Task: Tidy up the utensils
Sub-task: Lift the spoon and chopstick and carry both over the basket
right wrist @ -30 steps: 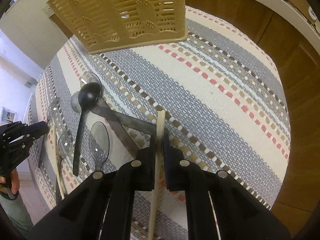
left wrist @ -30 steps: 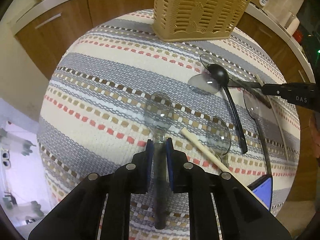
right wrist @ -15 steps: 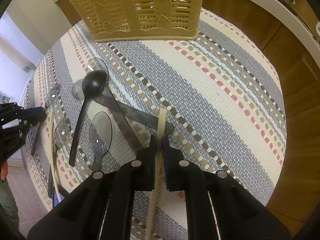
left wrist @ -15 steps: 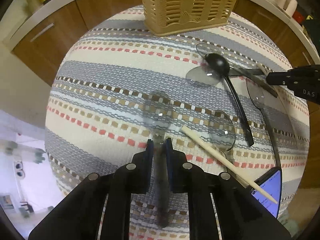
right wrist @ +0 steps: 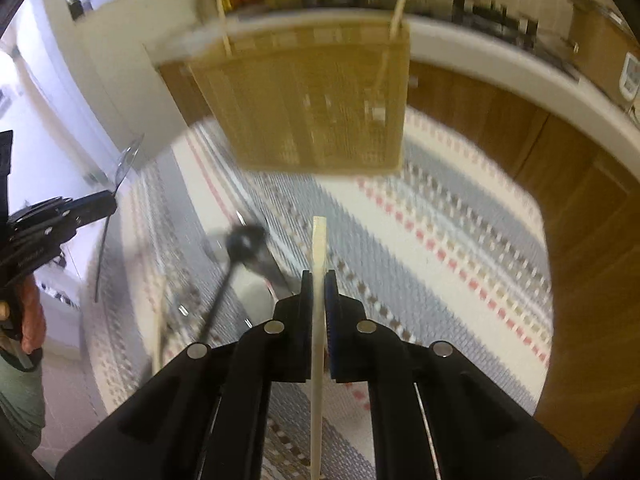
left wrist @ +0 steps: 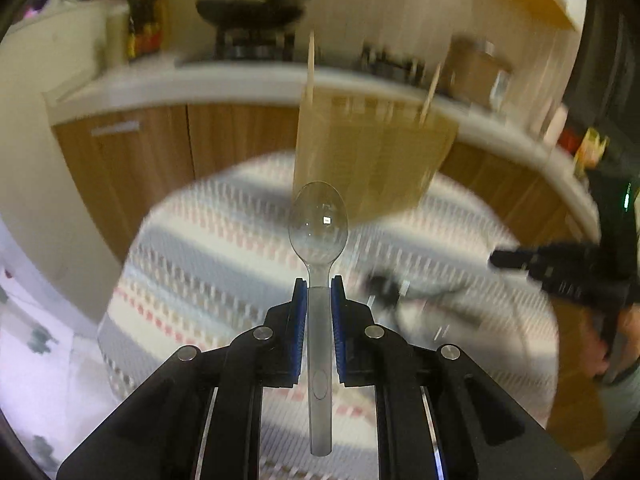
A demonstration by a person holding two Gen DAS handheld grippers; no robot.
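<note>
My left gripper is nearly closed on a clear spoon and my right gripper is clamped tight on a chopstick, both held above the desk facing the basket.

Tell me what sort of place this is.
Most likely a home kitchen: a pan on a stove on the white countertop, wooden cabinets below, and a utensil basket on a cloth-covered table.
</note>
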